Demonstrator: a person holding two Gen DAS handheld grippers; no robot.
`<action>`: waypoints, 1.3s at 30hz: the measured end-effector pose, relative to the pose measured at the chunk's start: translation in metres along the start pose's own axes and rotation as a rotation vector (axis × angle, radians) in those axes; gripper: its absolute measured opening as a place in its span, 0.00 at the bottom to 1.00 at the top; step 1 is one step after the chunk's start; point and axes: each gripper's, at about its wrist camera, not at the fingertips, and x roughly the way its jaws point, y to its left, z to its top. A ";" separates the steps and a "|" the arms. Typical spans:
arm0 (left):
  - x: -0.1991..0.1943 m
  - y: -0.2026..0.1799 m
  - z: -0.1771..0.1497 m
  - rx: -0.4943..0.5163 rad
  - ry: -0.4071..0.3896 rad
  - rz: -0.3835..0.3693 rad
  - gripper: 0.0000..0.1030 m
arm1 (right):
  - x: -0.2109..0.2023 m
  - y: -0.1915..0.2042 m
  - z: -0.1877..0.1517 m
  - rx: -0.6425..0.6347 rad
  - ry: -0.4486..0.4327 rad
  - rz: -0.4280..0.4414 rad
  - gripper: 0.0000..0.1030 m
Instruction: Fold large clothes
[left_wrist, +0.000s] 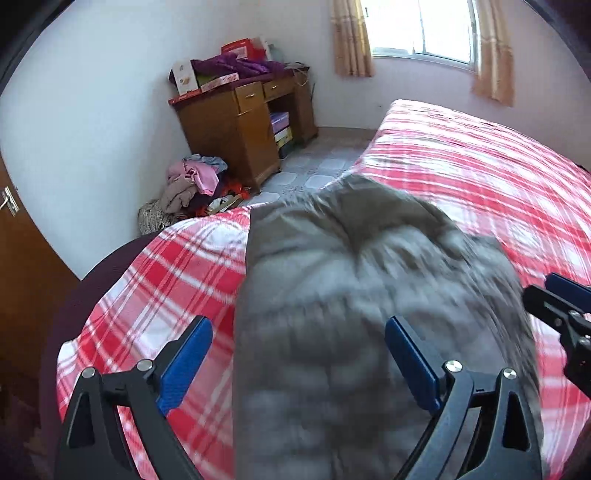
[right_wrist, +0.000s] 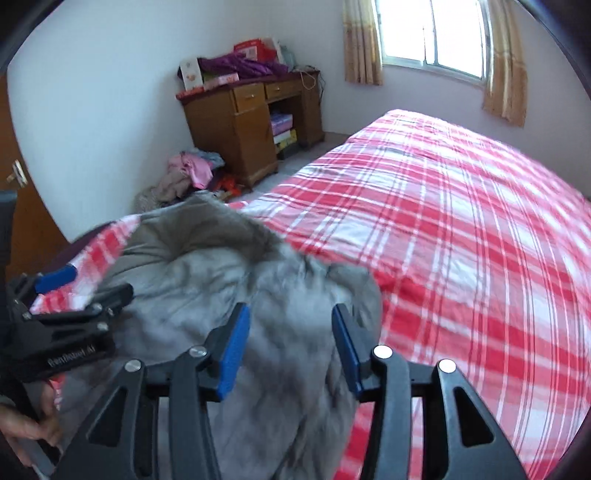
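A large grey padded coat (left_wrist: 369, 302) lies bunched on the near left part of the bed; it also shows in the right wrist view (right_wrist: 229, 280), with a fur-trimmed hood at its far end. My left gripper (left_wrist: 299, 339) is open just above the coat, blue fingers wide apart, holding nothing. My right gripper (right_wrist: 291, 332) is open over the coat's right side, also empty. The right gripper shows at the left view's right edge (left_wrist: 561, 306); the left gripper shows at the right view's left edge (right_wrist: 66, 295). The frames are motion-blurred.
The bed has a red and white plaid cover (right_wrist: 461, 240) stretching far to the right. A wooden desk (left_wrist: 240, 125) with clutter stands at the far wall, a clothes pile (left_wrist: 192, 184) on the floor beside it. A brown door (left_wrist: 14, 236) is at left.
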 end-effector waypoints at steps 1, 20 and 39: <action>-0.006 -0.001 -0.008 -0.002 0.004 0.003 0.92 | -0.007 0.001 -0.006 0.012 0.001 0.012 0.49; -0.129 0.006 -0.087 -0.091 -0.103 0.026 0.92 | -0.131 0.010 -0.096 0.196 -0.158 0.011 0.73; -0.297 0.023 -0.166 -0.093 -0.276 -0.054 0.92 | -0.332 0.066 -0.155 0.059 -0.607 -0.194 0.94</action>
